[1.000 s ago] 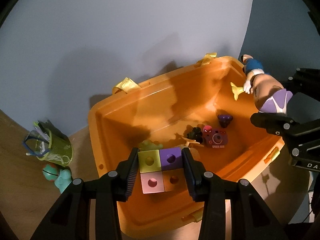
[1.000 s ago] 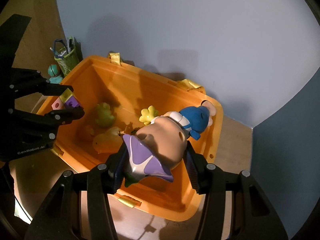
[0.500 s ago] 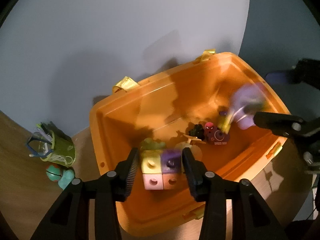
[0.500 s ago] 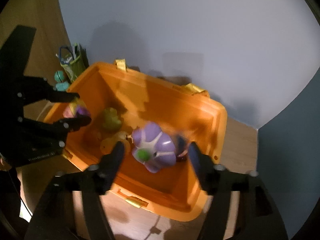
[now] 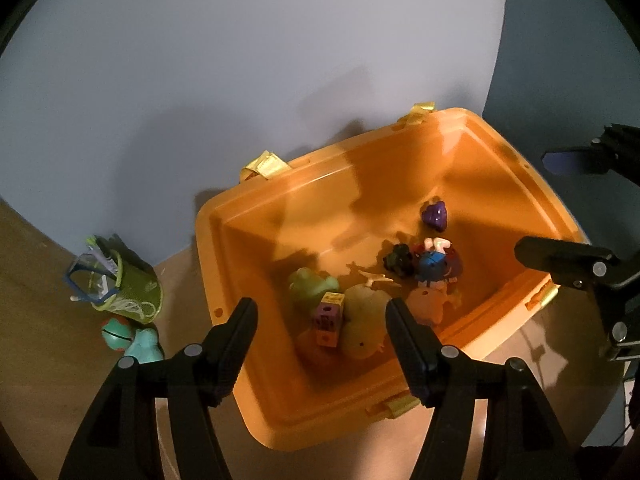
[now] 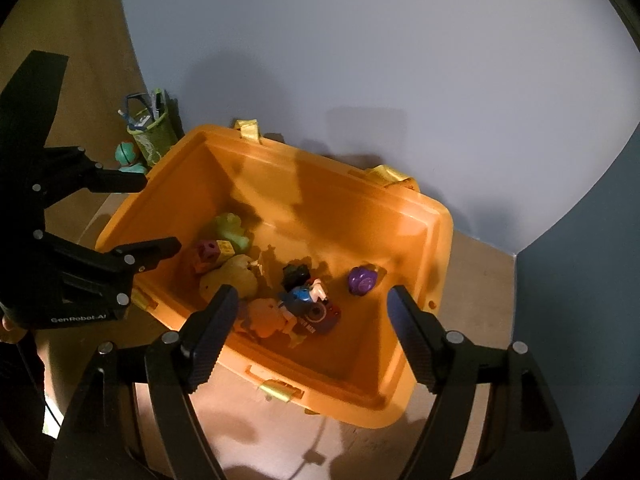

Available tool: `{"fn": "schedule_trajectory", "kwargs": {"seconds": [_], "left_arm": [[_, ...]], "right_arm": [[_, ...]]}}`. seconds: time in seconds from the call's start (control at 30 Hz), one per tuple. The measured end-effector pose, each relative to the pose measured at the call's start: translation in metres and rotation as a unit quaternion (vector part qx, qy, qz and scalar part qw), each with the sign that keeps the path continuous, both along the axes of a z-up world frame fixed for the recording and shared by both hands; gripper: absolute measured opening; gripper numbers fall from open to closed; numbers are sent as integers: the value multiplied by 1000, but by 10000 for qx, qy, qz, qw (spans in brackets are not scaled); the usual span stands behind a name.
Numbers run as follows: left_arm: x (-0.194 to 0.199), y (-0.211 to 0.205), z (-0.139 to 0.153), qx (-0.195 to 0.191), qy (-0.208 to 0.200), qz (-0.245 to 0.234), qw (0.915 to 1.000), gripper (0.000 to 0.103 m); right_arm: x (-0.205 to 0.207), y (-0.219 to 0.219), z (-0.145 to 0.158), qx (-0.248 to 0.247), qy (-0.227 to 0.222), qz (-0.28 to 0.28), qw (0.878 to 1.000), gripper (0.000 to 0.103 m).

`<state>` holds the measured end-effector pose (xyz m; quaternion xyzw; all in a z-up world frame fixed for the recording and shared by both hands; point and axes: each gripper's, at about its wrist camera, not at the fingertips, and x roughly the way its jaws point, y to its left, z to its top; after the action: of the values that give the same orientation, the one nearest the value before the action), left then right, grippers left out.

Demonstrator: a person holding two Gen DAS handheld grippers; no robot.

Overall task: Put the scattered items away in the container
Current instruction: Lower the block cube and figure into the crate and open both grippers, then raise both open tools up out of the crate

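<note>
Both grippers hover above the orange container [image 6: 438,248] on the floor. Left gripper [image 5: 320,344]: jaws opening, nothing between them. Right gripper [image 6: 312,328]: jaws apart, empty. The block cube [image 5: 329,318] and the doll [image 6: 298,304] lie inside. The left gripper's body reads "GenRobot.AI"; other printing is illegible.

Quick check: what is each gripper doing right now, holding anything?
Left gripper: jaws opening, holding nothing; block cube lies in the orange bin.
Right gripper: open, empty; doll in the bin.

Black ribbed jaws, silver screws, white lettering
</note>
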<state>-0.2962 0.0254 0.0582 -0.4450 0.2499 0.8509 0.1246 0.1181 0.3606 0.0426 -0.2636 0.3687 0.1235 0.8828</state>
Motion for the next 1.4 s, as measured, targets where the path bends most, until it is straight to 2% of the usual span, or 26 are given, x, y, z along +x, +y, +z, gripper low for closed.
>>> {"fn": "schedule_trajectory", "kwargs": {"seconds": [0.3,0.8,1.0,1.4], "left_arm": [[11,3,-1,-58,-110,-114,9999,63],[26,10,-8,-469,-314,-181,9982,63],[30,12,-8,-501,-321,-194,9980,63],[37,10,-5,-512,-315,-130,9981,63]], "right_arm": [[-8,-1,-6,-113,131,5,9999,74],[-17,-13,-9,-353,327,-19,9988,75],[-21,-8,-16,-552,371,45,9978,77],[-25,-9,-16,-561,351,19,9978,77]]}}
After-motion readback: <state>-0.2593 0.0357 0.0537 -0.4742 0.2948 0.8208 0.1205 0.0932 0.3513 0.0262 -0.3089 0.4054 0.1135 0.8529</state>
